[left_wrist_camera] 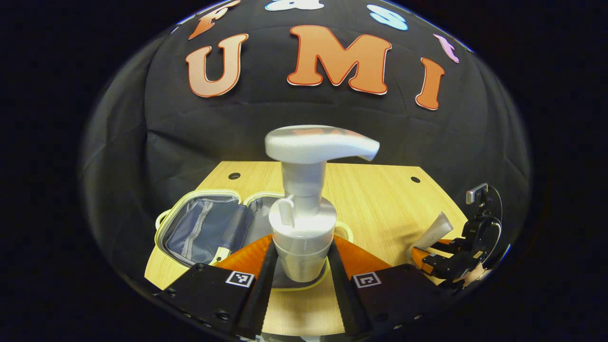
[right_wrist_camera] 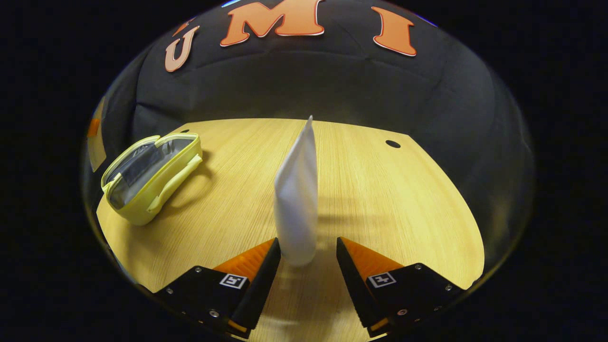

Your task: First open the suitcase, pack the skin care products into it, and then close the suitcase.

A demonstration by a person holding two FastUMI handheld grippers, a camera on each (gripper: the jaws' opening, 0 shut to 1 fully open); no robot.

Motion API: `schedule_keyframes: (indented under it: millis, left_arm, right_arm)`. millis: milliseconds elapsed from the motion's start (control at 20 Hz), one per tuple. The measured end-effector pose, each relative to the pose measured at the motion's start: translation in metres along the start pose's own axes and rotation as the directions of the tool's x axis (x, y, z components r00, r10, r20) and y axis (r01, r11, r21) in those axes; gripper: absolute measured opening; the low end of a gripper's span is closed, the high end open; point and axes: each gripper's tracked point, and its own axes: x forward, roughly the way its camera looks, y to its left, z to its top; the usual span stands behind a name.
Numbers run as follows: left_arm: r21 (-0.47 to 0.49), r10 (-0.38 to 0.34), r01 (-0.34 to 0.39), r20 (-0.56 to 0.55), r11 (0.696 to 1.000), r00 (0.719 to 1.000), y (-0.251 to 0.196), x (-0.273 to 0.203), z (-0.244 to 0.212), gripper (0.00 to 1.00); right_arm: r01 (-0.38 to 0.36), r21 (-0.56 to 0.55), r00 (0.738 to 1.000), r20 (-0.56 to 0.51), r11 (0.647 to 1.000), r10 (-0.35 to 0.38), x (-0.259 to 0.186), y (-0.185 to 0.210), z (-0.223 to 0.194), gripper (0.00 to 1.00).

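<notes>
Pump bottle point(left_wrist_camera: 304, 209) gripped over the open suitcase point(left_wrist_camera: 209, 228); tube point(right_wrist_camera: 297, 199) framed but not yet clamped.

Seen from the left gripper view: left gripper point(left_wrist_camera: 300, 266) with jaws pressed on both sides of the bottle's lower body, held upright above the case, probably for lowering inside. Pale, glossy bottle with a broad pump head pointing right. Small pale-yellow suitcase lay open on the wooden worktop point(left_wrist_camera: 380, 199), grey lining and a zipped mesh pocket showing. From the right gripper view: right gripper point(right_wrist_camera: 308, 256) with jaws parted around a white tube standing on its cap, gaps visible on both sides, likely lined up for a grasp. Suitcase well off to its left.
</notes>
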Motion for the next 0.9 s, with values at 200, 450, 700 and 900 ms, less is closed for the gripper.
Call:
schedule_keyframes:
  millis: [200, 450, 700, 900]
  left_arm:
    - [0.002, -0.047, 0.047, -0.021, 0.999, 0.999, -0.001, 0.0, -0.004, 0.61]
    - [0.02, -0.132, 0.133, -0.065, 0.991, 0.989, 0.022, 0.01, 0.006, 0.61]
    - [0.056, -0.227, 0.242, -0.196, 0.969, 0.954, 0.055, 0.024, 0.014, 0.61]
    - [0.004, -0.338, 0.361, -0.342, 0.933, 0.877, 0.059, 0.037, 0.006, 0.61]
  right_arm:
    - [0.004, -0.012, 1.0, -0.002, 1.0, -0.004, 0.003, 0.003, 0.002, 0.49]
    - [0.051, 0.103, 0.998, -0.047, 0.993, -0.046, -0.021, 0.001, 0.01, 0.41]
    - [0.057, 0.184, 0.998, -0.051, 0.981, -0.049, -0.059, 0.023, 0.041, 0.4]
    - [0.019, 0.259, 0.997, -0.071, 0.966, -0.001, -0.075, 0.054, 0.055, 0.4]
